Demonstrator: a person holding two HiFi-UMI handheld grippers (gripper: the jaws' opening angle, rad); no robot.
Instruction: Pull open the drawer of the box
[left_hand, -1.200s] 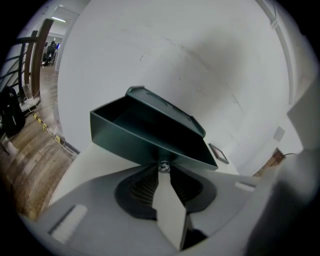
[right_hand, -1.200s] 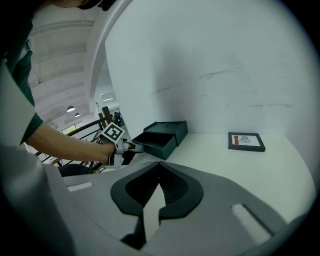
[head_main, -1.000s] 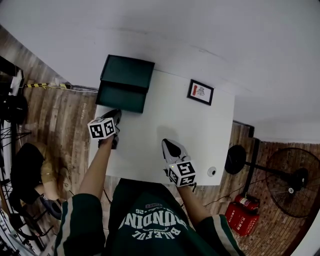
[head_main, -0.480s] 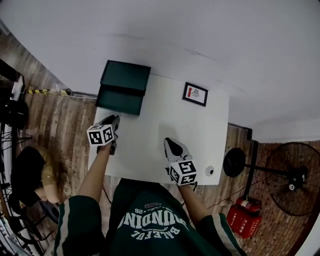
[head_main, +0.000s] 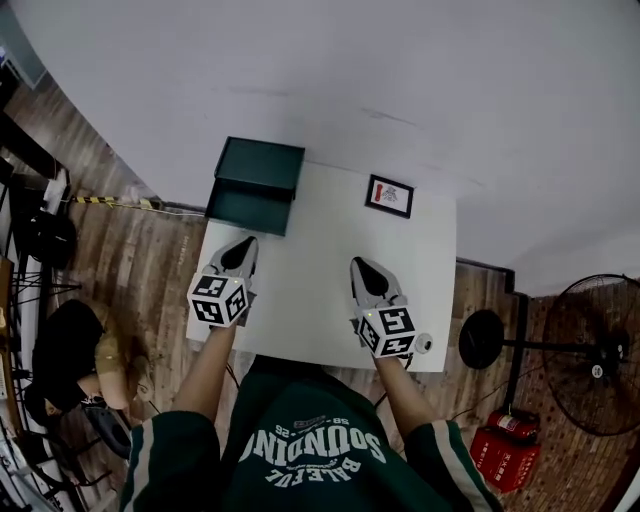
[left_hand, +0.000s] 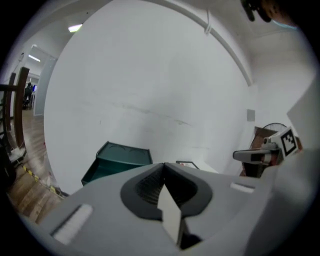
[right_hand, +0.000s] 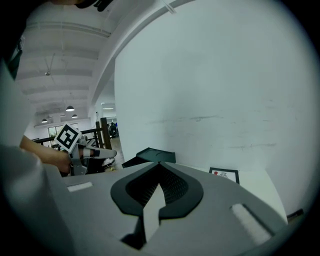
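A dark green box (head_main: 262, 164) stands at the far left corner of the white table (head_main: 330, 270). Its drawer (head_main: 247, 209) sticks out on the near side, and the left gripper view shows the drawer's inside (left_hand: 97, 171) below the box lid (left_hand: 125, 152). My left gripper (head_main: 244, 247) is shut and holds nothing. It hovers a short way in front of the drawer without touching it. My right gripper (head_main: 361, 268) is shut and empty over the middle of the table. In the right gripper view the box (right_hand: 150, 155) lies ahead to the left.
A small black-framed card (head_main: 389, 196) lies at the back of the table by the white wall. A small round white object (head_main: 424, 343) sits at the near right corner. On the wooden floor to the right are a fan (head_main: 595, 350) and a red fire extinguisher (head_main: 508, 447).
The head view has shifted. My left gripper has come from the table's left edge beside the drawer to a spot over the table, a little back from it. The right gripper has barely moved.
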